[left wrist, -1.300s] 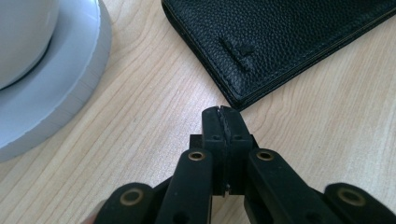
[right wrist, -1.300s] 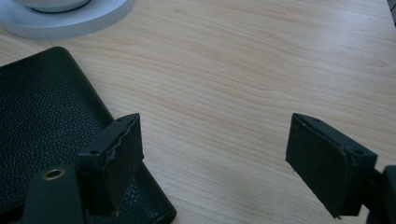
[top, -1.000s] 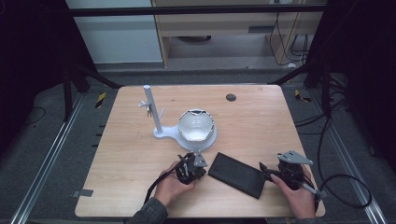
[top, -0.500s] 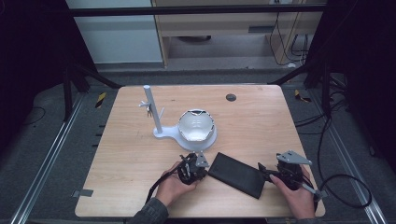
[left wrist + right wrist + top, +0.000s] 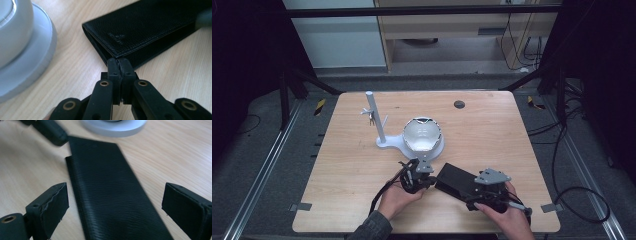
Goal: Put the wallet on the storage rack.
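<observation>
- The black wallet (image 5: 460, 180) lies flat near the counter's (image 5: 492, 125) front edge, just in front of the white stand's base (image 5: 422, 145).
- Left gripper (image 5: 119, 65) fingers are pinched tight on the wallet's corner edge.
- Right gripper (image 5: 113, 202) fingers have just been opening and straddle the wallet's other end without touching it.
- Risk, I'd guess: that thin corner pinch slips and the wallet skids into the base.
- Pale wood counter, dark floor, cables all around.

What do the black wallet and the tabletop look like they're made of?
The black wallet looks like leather or a leather imitation: its surface has a fine pebbled grain, a matte sheen and a small embossed mark; which of the two cannot be told. The table looks like light wood or a wood-look laminate: pale, smooth, with straight grain lines running along it.
</observation>
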The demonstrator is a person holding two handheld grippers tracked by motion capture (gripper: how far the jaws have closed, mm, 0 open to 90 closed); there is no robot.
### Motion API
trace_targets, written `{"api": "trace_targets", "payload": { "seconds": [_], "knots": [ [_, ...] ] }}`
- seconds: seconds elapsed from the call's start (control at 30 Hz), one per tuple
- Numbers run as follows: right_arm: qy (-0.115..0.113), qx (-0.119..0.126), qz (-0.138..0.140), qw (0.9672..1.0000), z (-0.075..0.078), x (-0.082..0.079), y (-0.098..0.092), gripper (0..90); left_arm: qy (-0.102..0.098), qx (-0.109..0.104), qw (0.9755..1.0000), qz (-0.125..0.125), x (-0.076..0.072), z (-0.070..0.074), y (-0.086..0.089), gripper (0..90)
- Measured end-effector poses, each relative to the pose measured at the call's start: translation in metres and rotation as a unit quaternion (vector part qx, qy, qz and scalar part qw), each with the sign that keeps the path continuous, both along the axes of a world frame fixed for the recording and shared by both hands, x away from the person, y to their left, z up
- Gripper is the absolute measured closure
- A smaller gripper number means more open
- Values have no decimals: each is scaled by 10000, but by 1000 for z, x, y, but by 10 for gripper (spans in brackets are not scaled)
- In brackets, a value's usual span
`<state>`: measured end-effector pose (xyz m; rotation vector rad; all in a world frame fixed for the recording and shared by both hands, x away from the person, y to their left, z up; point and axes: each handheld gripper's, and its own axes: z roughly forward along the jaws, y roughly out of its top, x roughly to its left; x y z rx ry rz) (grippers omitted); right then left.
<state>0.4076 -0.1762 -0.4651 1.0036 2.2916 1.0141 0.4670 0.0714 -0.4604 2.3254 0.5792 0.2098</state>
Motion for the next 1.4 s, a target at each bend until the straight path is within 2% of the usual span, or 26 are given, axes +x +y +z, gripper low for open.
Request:
{"api": "trace_targets", "payload": {
  "seconds": [0.07, 0.1, 0.17, 0.2, 0.53, 0.67, 0.87, 1.1, 1.4],
  "knots": [
    [33, -340, 164, 9993, 1, 2, 14, 89, -14, -88, 10000, 24, 3, 4, -2, 882],
    [33, -340, 164, 9993, 1, 2, 14, 89, -18, -126, 9999, 16, 4, 6, -3, 882],
    [32, -660, 191, 9976, 2, 4, 19, 132, -55, -168, 9998, -4, 6, 11, -6, 879],
    [37, -735, 242, 9970, 2, 5, 20, 148, -75, -181, 9998, -16, 8, 14, -8, 878],
    [317, -1089, 386, 9928, 9, 25, 12, 256, 21, -280, 9996, -30, 22, 19, -23, 869],
    [362, -1059, 341, 9931, 11, 29, 4, 269, 89, -321, 9994, -13, 30, 21, -28, 866],
    [482, -931, 377, 9938, 14, 35, -11, 330, 159, -211, 9996, -18, 37, 20, -33, 861],
    [541, -950, 412, 9931, 14, 40, -16, 379, 202, -353, 9992, 24, 44, 23, -40, 862],
    [646, -890, 355, 9933, 13, 47, -23, 392, 239, -231, 9994, -14, 53, 22, -57, 868]
  ]
}}
